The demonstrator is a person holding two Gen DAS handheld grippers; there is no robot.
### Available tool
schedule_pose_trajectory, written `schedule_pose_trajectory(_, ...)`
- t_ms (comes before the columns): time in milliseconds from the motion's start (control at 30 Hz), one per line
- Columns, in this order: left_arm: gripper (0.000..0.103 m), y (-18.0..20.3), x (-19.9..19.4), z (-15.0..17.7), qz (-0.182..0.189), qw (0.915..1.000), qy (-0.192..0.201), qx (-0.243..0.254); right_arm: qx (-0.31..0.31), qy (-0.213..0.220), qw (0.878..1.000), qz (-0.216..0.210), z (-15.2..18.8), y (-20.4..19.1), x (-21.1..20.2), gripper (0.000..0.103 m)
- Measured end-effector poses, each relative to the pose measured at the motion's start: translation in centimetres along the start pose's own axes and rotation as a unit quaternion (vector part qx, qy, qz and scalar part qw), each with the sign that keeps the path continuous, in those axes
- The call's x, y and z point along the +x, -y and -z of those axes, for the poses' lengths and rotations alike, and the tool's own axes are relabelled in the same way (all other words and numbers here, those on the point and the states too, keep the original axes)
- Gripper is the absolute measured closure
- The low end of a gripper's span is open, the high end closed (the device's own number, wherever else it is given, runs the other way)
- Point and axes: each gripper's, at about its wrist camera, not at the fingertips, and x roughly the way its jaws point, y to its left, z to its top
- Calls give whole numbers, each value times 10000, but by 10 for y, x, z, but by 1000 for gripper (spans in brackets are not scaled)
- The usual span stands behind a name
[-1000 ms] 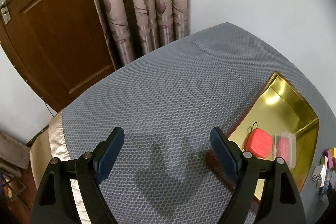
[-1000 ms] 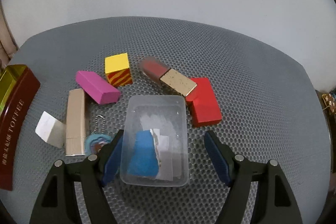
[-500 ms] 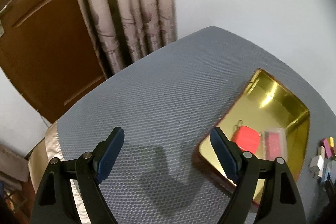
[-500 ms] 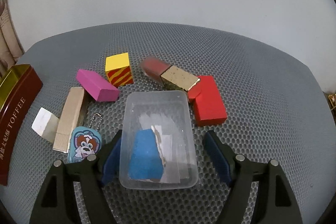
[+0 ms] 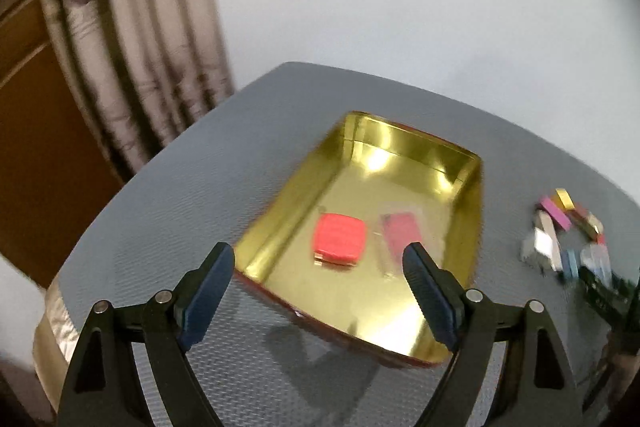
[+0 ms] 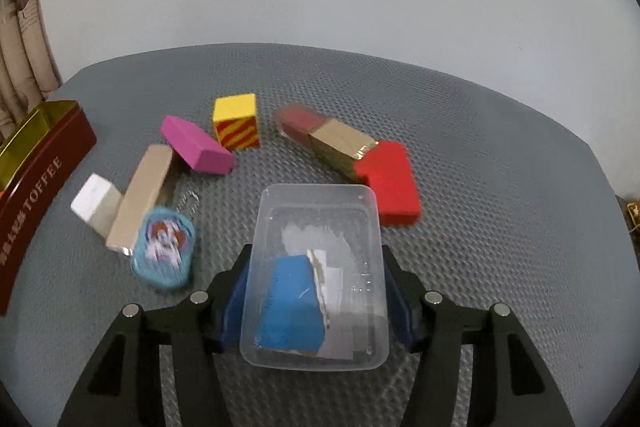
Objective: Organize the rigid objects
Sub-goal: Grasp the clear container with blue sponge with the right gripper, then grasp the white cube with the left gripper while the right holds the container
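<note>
The right gripper (image 6: 316, 301) was closing on the clear box (image 6: 318, 275), its pads against both long sides; a blue piece (image 6: 290, 307) lay inside. Beyond it on the grey mat (image 6: 500, 187) lay a red block (image 6: 390, 183), gold bar (image 6: 340, 143), striped cube (image 6: 236, 121), pink block (image 6: 196, 145), tan bar (image 6: 140, 195), white block (image 6: 94, 203) and blue tag (image 6: 162, 251). The left gripper (image 5: 318, 297) hung open and empty, jaws widening, above the tin (image 5: 470, 211), which held a red case (image 5: 340, 237) and a pink box (image 5: 400, 233).
</note>
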Motion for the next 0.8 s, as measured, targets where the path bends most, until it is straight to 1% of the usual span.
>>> schedule_pose_trajectory(100, 19, 28, -2, 8, 144, 9990, 0, 427, 76, 2, 10000, 21, 13, 9, -8, 44)
schedule_pose_trajectory(200, 19, 57, -7, 15, 442, 9965, -58, 708, 164, -9, 9999, 40, 24, 16, -15, 44)
schedule_pose_trajectory(367, 18, 108, -15, 29, 983, 9876, -165, 1216, 200, -14, 9997, 102, 39, 25, -24, 44)
schedule_pose_trajectory(467, 18, 131, -13, 29, 1210, 9833, -283, 1331, 128, -6, 9997, 197, 48, 30, -30, 44)
schedule_pose_trajectory(533, 18, 145, -9, 28, 1281, 9816, -377, 1364, 64, 19, 9996, 260, 55, 33, -34, 44)
schedule_pose_trajectory(667, 18, 168, 8, 23, 1440, 9779, -660, 1362, 326, -20, 9995, 34, 62, 40, -35, 43)
schedule_pose_trajectory(733, 18, 180, 18, 21, 1511, 9755, -816, 1377, 273, -18, 9996, 88, 65, 34, -36, 43)
schedule_pose_trajectory(800, 18, 188, 27, 16, 1471, 9752, -916, 1374, 240, -15, 9996, 119, 67, 29, -37, 43)
